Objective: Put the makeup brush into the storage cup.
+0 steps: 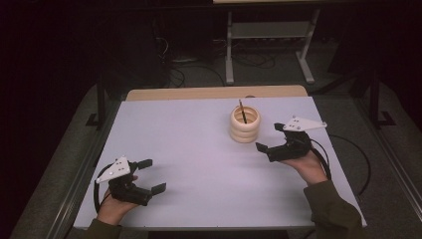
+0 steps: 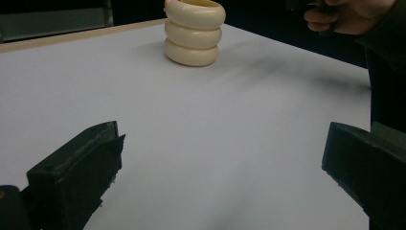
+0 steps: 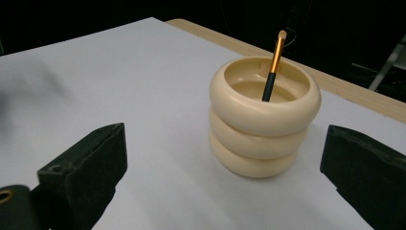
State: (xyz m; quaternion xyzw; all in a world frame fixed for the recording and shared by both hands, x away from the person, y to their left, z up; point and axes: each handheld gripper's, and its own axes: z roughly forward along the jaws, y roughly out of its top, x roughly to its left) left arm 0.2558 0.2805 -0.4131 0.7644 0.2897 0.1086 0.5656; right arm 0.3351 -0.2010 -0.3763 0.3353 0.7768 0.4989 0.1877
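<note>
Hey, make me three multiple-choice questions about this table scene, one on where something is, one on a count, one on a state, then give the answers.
1. Where is the pencil?
A. flat on the table
B. standing inside the cream holder
C. held in the left tongs

2. How many stacked rings form the holder?
A. three
B. one
C. five

3. How are the right tongs?
A. shut on the pencil
B. shut on the holder
C. open, holding nothing

Answers: 1 B, its tip leans out over the rim. 2 A, three bulges show. 3 C, the jaws stand wide apart beside the holder.
</note>
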